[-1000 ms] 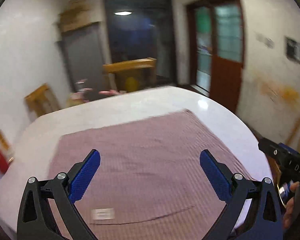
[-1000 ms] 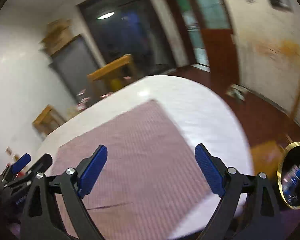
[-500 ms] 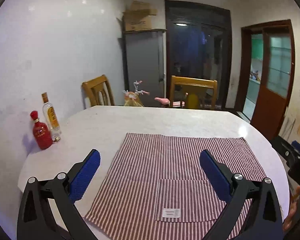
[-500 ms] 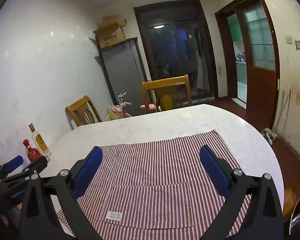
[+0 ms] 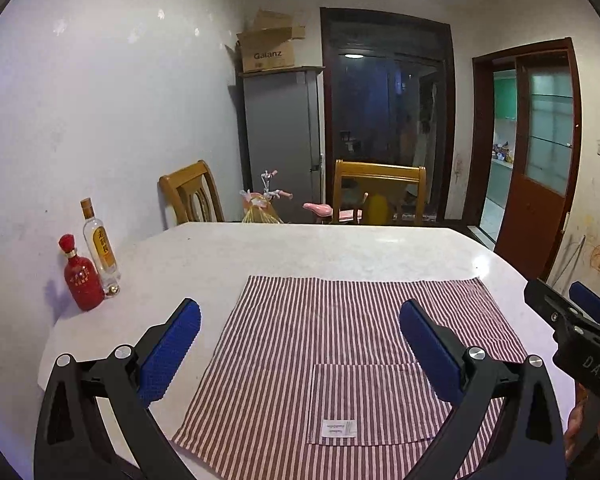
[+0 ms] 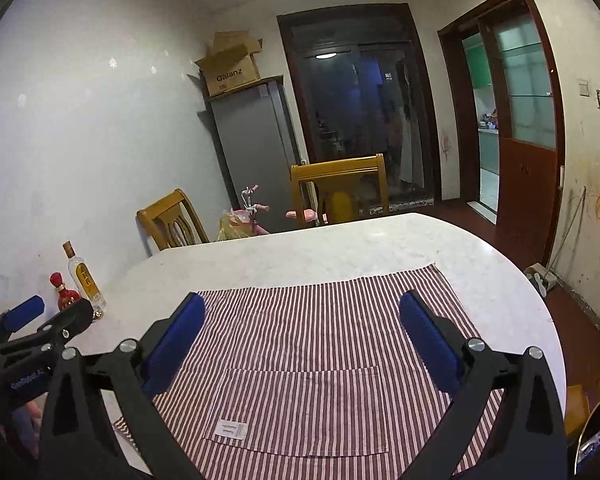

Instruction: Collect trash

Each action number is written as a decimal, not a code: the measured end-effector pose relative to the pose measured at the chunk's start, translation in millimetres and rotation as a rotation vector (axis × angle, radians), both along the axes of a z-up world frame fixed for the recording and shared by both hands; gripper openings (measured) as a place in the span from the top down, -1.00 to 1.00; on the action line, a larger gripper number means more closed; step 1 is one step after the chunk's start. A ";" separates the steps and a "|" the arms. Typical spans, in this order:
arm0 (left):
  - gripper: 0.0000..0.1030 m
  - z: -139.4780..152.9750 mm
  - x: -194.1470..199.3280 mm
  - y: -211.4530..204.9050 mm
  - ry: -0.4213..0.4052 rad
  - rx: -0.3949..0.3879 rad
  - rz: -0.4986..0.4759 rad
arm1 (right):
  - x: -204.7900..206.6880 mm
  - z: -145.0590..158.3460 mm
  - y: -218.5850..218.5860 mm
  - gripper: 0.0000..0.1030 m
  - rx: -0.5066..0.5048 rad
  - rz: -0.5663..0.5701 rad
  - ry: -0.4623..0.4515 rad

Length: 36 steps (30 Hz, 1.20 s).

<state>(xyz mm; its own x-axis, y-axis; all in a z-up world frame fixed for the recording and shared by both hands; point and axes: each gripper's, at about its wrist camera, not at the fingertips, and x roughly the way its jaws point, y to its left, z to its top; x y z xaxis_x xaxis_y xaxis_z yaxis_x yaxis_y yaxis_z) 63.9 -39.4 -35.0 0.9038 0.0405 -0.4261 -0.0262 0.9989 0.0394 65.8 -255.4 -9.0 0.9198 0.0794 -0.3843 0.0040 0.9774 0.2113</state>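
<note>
My left gripper [image 5: 300, 312] hangs open over the near part of a red-and-white striped cloth [image 5: 340, 320], with nothing between its blue pads. My right gripper [image 6: 303, 300] stands wide open over the same cloth [image 6: 320, 320], also with nothing between its pads. Each gripper shows at the edge of the other's view: the right gripper [image 5: 572, 320] at the right, the left gripper [image 6: 40, 320] at the left. A round bin with a gold rim [image 6: 592, 432] peeks in at the lower right, below the table. No loose trash shows on the cloth.
The cloth lies on a white oval table [image 5: 300, 248]. A red bottle [image 5: 82, 276] and a clear bottle [image 5: 100, 244] stand at its left edge by the wall. Two wooden chairs [image 5: 380, 192] stand behind the table, then a grey fridge [image 5: 280, 140] and doors.
Both views swung from a blurred, tilted look at the cloth to a steady, level one. The bottles and the wall at the left came into view. Both grippers stayed open.
</note>
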 end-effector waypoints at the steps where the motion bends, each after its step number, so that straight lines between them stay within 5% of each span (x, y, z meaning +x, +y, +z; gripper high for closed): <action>1: -0.89 1.1 -0.3 -0.7 -0.002 0.000 -0.002 | -0.3 0.1 -0.1 -0.89 0.000 0.000 -0.001; 36: -0.89 4.4 -6.5 -7.4 -0.016 -0.026 -0.021 | -3.5 -1.0 7.0 -0.89 -0.005 0.024 -0.012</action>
